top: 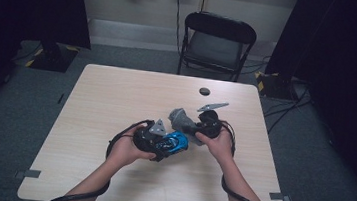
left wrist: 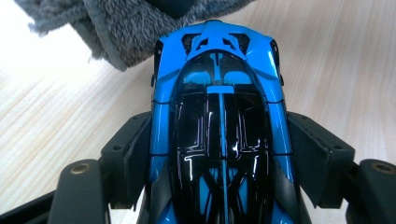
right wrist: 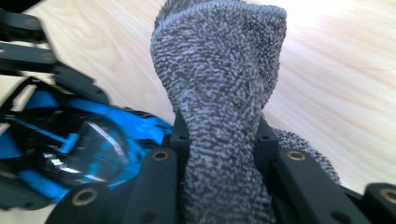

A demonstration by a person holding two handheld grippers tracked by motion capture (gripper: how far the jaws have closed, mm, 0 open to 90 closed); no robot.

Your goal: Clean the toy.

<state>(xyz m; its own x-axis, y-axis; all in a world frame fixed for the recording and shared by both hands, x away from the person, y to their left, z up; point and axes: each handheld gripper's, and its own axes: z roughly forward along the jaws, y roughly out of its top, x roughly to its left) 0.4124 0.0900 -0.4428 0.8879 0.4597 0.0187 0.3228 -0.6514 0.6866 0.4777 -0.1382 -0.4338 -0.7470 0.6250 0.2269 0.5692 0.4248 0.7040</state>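
- Our left claw [top: 165, 147] grips the blue car [top: 174, 142] at centre frame.
- Our right claw [top: 194, 128] pinches the grey cloth [top: 180, 118], just above the car.

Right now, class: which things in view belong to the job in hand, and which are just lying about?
In the job:
- blue toy car, clamped in the left gripper
- grey cloth, pinched in the right gripper

Lying about:
- small dark disc on the table
- folding chair behind the table
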